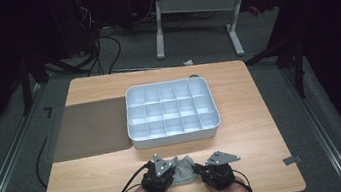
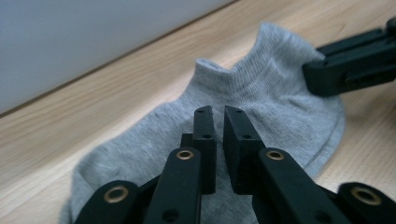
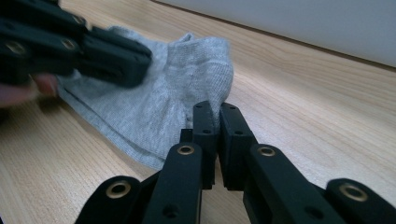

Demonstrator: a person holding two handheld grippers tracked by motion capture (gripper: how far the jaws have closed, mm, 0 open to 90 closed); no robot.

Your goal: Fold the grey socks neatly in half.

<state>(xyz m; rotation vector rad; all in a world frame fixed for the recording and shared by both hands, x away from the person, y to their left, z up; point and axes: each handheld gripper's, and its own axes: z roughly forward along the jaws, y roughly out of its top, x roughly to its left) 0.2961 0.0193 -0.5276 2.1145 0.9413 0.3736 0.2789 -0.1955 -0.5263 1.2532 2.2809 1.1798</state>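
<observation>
A grey ankle sock [image 1: 184, 173] lies on the wooden table near its front edge, between my two grippers. In the left gripper view my left gripper [image 2: 217, 112] is closed down to a thin slit on the middle of the sock [image 2: 261, 93], low over the fabric. My right gripper [image 3: 217, 109] pinches a raised fold at the sock's [image 3: 140, 112] edge. From above, the left gripper [image 1: 172, 173] comes at the sock from the left and the right gripper [image 1: 196, 169] from the right. Each gripper's tip appears in the other's view, resting on the sock.
A white tray [image 1: 175, 136] with many empty compartments stands just behind the sock, mid-table. A dark mat [image 1: 90, 130] lies left of it. The tray's pale wall [image 2: 70, 37] is close behind the sock. Bare wood [image 1: 268, 158] runs to the right.
</observation>
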